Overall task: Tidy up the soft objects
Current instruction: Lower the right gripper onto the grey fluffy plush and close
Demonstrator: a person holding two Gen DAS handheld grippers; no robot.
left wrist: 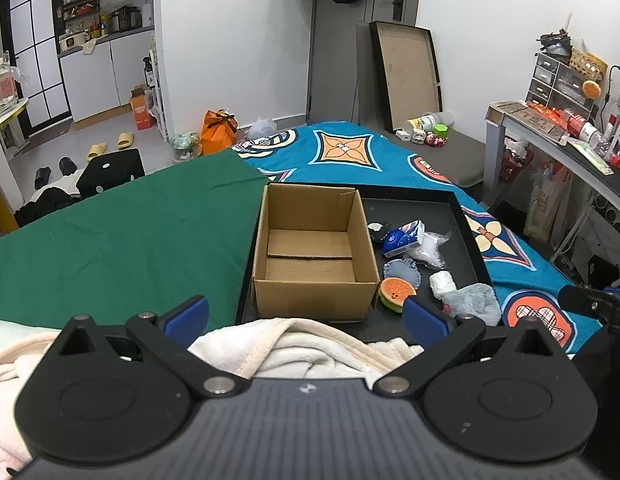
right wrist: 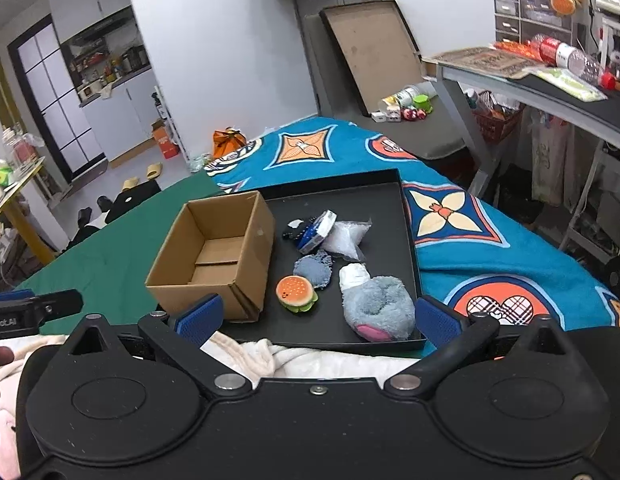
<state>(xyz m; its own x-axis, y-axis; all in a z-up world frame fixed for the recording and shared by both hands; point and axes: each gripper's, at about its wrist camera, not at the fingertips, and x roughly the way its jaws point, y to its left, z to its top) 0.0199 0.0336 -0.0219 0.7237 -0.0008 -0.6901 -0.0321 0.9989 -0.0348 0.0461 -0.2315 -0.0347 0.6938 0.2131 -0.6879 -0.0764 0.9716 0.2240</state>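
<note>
An empty cardboard box [left wrist: 314, 256] [right wrist: 214, 256] stands in the left part of a black tray [left wrist: 462, 216] [right wrist: 390, 196]. To its right in the tray lie soft things: a burger plush [left wrist: 397, 293] [right wrist: 297, 293], a grey fluffy slipper [left wrist: 476, 304] [right wrist: 380, 312], a white roll [left wrist: 441, 283] [right wrist: 353, 274], a blue-grey pad [left wrist: 402, 270] [right wrist: 313, 268], a blue tissue pack [left wrist: 404, 238] [right wrist: 316, 230] and a clear bag [left wrist: 430, 248] [right wrist: 346, 238]. My left gripper [left wrist: 306, 318] is open and empty near the box's front. My right gripper [right wrist: 318, 318] is open and empty at the tray's front edge.
A cream blanket [left wrist: 306, 344] [right wrist: 270, 354] lies under both grippers. The tray rests on a bed with a green sheet [left wrist: 122, 232] and a blue patterned cover [left wrist: 350, 148] [right wrist: 490, 248]. A cluttered desk [left wrist: 570, 132] [right wrist: 550, 80] stands at the right.
</note>
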